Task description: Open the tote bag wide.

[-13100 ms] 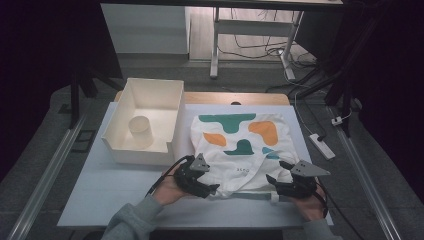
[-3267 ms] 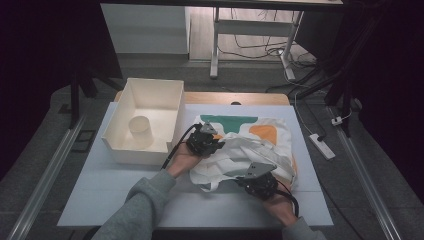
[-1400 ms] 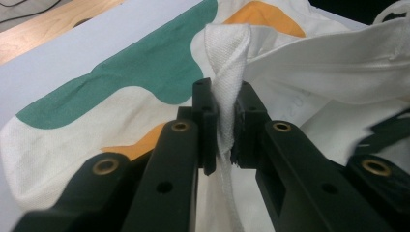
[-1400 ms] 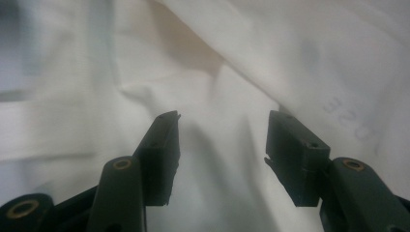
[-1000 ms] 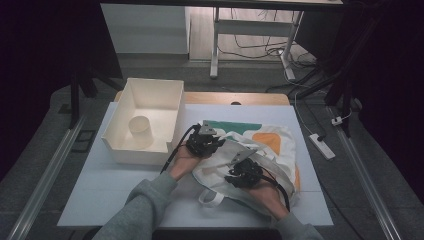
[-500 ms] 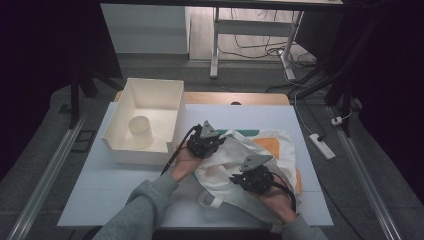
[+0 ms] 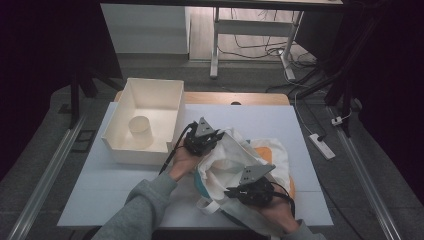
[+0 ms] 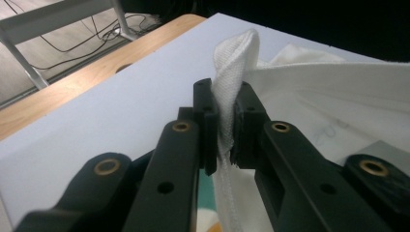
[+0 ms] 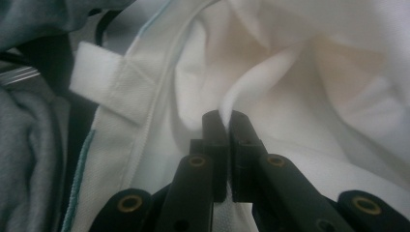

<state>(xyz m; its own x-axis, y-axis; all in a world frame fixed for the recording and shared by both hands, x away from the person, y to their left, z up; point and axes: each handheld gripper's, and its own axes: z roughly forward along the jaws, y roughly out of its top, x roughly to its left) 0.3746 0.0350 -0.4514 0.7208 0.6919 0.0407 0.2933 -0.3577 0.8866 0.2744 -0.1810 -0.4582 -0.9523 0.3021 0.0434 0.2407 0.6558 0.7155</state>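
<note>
- One white cloth bag (image 7: 235, 160) is shown crumpled on the white table top (image 7: 100, 195), right of centre and near the person's edge; patches of orange and teal print are seen at its right and lower left; no readable writing, brand or label is made out on it in any view.
- The left gripper (image 7: 206, 137) is seen at the bag's upper left edge, just beside the tray's near right corner; in the left gripper view (image 8: 224, 123) its jaws are clamped on a bunched fold of woven white fabric, which stands up between the pads.
- The right gripper (image 7: 252, 187) is seen over the bag's near part; in the right gripper view (image 9: 225, 130) its jaws are drawn together on a thin ridge of the white cloth; the jaws have just been closing, with that cloth between them.
- One flat white strap (image 9: 104, 79), stitched to the hem, is seen in the right gripper view; a teal seam line runs along the edge below it.
- One white open tray (image 7: 167, 100) stands at the table's left; one pale cylindrical cup (image 7: 140, 129) stands upright inside it; no markings are legible on either.
- Two grey sleeves (image 7: 137, 210) enter from the bottom edge of the high view; a grey three-cornered plate is carried on top of each gripper, two in all.
- One white power strip (image 7: 322, 145) lies on the floor to the right of the table.
</note>
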